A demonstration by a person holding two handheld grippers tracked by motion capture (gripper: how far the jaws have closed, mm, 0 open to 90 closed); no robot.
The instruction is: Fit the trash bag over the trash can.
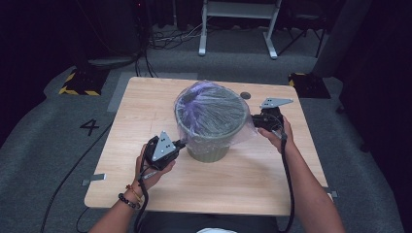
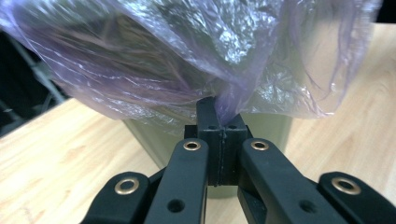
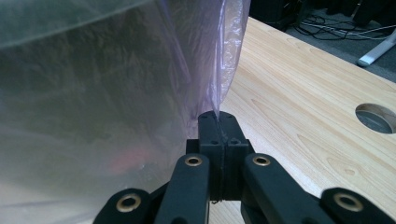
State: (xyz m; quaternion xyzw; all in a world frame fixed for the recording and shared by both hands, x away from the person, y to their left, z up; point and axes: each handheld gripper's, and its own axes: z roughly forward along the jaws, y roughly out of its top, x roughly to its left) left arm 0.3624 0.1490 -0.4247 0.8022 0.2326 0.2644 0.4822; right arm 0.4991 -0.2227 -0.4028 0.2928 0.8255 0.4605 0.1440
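Clearly the job in hand is dressing a bin with its liner. The green waste bin (image 1: 209,131) stands upright near the middle of the counter (image 1: 145,102), and a thin purple-tinted plastic bag (image 1: 211,109) is draped over its mouth, bulging above the rim and hanging loosely down the outside.

The left tongs (image 1: 180,143) sit at the near-left side of the bin, clenched on a fold of the bag; in the left gripper view the film runs straight down into the seam between the two black jaws (image 2: 219,123). The right tongs (image 1: 254,121) are at the bin's right side, likewise clenched on the bag's edge, with the film pinched at the jaw tips (image 3: 217,122) in the right gripper view.

By my reading, this is the stretching step: both sides of the liner's hem are gripped, but the bag is not yet smoothed around the rim. The next move likely calls for drawing both pinches outward and downward together, evenly, so the hem slides over the rim without tearing the thin film or tipping the light bin. A round cable hole (image 3: 377,117) in the counter lies just beyond the right tongs
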